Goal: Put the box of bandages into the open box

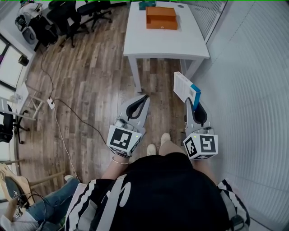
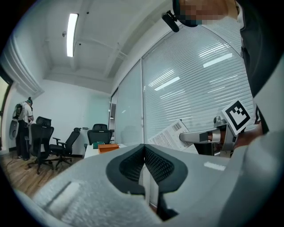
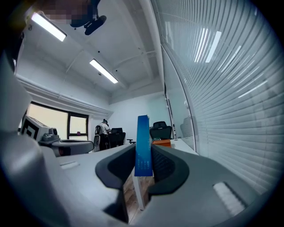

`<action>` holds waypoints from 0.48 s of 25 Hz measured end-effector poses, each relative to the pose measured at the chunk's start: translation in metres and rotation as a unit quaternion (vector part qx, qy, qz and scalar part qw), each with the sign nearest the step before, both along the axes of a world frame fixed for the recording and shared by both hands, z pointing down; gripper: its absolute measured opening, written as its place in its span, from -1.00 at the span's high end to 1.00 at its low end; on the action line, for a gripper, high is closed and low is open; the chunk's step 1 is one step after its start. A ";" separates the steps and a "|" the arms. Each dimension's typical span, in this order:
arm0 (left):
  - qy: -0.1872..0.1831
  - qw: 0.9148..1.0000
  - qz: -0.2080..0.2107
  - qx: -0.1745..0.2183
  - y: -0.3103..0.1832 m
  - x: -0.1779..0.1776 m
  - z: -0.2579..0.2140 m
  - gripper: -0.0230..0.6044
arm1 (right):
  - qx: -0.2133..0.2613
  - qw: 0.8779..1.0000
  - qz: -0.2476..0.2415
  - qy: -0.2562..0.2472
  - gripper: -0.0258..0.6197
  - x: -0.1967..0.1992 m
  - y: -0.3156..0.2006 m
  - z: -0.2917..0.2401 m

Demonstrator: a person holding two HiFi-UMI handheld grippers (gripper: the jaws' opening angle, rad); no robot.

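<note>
The bandage box (image 1: 185, 89), white with a blue edge, stands upright between the jaws of my right gripper (image 1: 193, 103), which is shut on it. In the right gripper view its blue edge (image 3: 143, 146) rises between the pads. My left gripper (image 1: 145, 97) hangs beside it, shut and empty; its tips (image 2: 143, 147) meet. From the left gripper view the bandage box (image 2: 169, 134) shows its printed face. The open orange box (image 1: 161, 18) sits on the far part of the white table (image 1: 180, 45), well ahead of both grippers.
A teal item (image 1: 146, 4) lies behind the orange box. A slatted glass wall (image 1: 257, 90) runs along the right. Black office chairs (image 1: 72, 18) stand at the far left, cables (image 1: 67, 113) trail over the wooden floor, and a person (image 2: 23, 119) stands far off.
</note>
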State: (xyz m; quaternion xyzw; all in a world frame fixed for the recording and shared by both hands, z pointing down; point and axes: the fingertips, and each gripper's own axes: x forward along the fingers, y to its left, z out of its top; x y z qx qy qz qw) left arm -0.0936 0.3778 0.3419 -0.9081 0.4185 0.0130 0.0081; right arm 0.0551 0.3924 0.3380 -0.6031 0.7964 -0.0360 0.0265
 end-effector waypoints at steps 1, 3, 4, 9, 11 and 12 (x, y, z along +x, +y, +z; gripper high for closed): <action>0.003 1.000 0.003 -0.001 -0.001 0.001 0.000 0.92 | -0.001 1.000 0.002 -0.002 0.66 0.001 -0.001 0.000; 0.006 1.000 0.007 -0.004 -0.007 0.005 -0.001 0.92 | -0.002 1.000 0.003 -0.006 0.66 0.005 -0.008 -0.002; 0.007 1.000 0.008 -0.006 -0.014 0.007 -0.003 0.92 | -0.004 1.000 0.003 -0.007 0.66 0.007 -0.015 -0.003; 0.009 1.000 0.002 -0.016 -0.049 0.016 -0.003 0.92 | -0.011 1.000 0.005 -0.006 0.66 0.019 -0.052 -0.006; 0.008 1.000 0.002 -0.014 -0.053 0.014 -0.001 0.92 | -0.005 1.000 0.006 -0.009 0.66 0.019 -0.055 -0.005; 0.007 1.000 0.001 -0.011 -0.055 0.013 -0.002 0.92 | -0.001 1.000 0.007 -0.010 0.66 0.019 -0.056 -0.006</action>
